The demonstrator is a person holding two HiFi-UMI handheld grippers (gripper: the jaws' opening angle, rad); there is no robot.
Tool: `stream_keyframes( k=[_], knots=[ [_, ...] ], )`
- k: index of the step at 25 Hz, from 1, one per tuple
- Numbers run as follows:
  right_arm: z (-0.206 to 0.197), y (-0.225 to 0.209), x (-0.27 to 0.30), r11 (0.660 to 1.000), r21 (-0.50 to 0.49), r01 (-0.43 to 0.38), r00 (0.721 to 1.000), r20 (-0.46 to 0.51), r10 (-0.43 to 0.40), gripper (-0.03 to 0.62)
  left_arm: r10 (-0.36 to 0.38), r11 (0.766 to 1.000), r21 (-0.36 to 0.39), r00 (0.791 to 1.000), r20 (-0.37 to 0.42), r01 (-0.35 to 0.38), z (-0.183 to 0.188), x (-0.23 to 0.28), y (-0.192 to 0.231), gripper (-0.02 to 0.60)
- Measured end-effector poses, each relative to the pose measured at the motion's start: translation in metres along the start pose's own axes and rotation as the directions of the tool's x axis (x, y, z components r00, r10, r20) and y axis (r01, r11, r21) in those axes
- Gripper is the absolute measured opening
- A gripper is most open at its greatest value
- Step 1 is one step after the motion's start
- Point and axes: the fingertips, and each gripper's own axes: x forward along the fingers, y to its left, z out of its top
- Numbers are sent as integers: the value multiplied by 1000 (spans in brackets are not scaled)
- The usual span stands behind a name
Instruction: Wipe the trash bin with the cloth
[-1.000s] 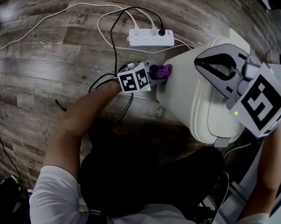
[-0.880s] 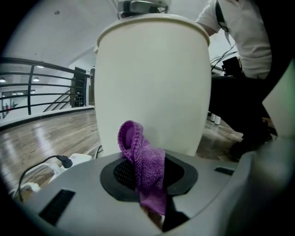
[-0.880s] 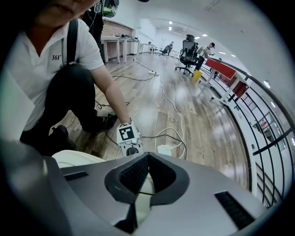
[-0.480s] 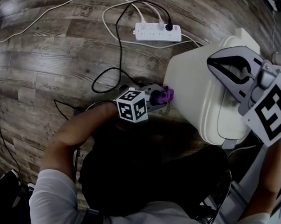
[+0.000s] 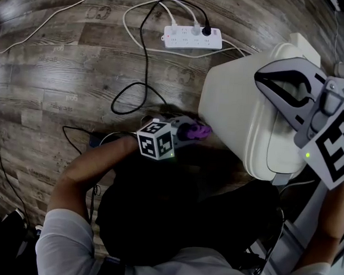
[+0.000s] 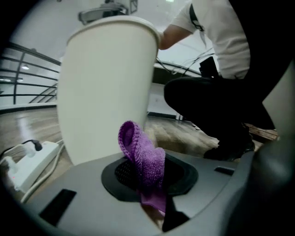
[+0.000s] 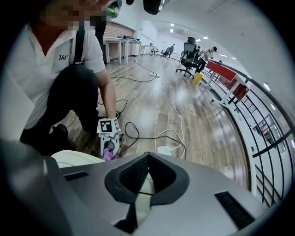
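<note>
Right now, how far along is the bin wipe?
Done: the purple cloth is clamped in the left gripper. In hand: it sits at the trash bin side wall, with the shut right gripper over the lid. Left: no streaks show, so the wiped area can't be judged.

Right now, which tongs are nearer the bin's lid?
Right. The right tongs sit over the lid; the left tongs, holding the cloth, are low beside the bin.

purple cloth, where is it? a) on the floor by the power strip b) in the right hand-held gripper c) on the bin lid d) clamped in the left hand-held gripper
d: in the left gripper view the cloth sticks up from between the closed jaws of the left hand-held gripper.
</note>
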Motion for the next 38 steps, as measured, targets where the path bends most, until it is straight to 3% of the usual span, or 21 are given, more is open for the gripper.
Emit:
stream_keyframes(
  k=[6, 12, 18, 28, 34, 38],
  knots=[
    [-1, 0, -1, 1000, 11, 4, 1000, -4, -4, 8, 226, 969, -104, 974, 8, -224, -10, -50, 114, 86],
    [0, -1, 0, 1000, 16, 10, 1000, -8, -10, 8, 306, 937, -171, 952, -12, -304, -6, -51, 198, 87],
    [2, -2, 2, 1000, 11, 11, 1000, -4, -11, 8, 309, 925, -212, 949, -60, -314, -12, -31, 237, 86],
    [5, -2, 1, 1000, -2, 16, 1000, 2, -16, 8, 256, 939, -190, 952, -165, -286, -33, -2, 249, 86],
    [4, -2, 3, 1000, 6, 15, 1000, 17, -15, 8, 192, 952, -203, 963, -189, -229, -46, 11, 232, 86],
    [6, -1, 2, 1000, 9, 8, 1000, 24, -8, 8, 188, 949, -223, 967, -171, -224, -46, 14, 227, 86]
  ],
)
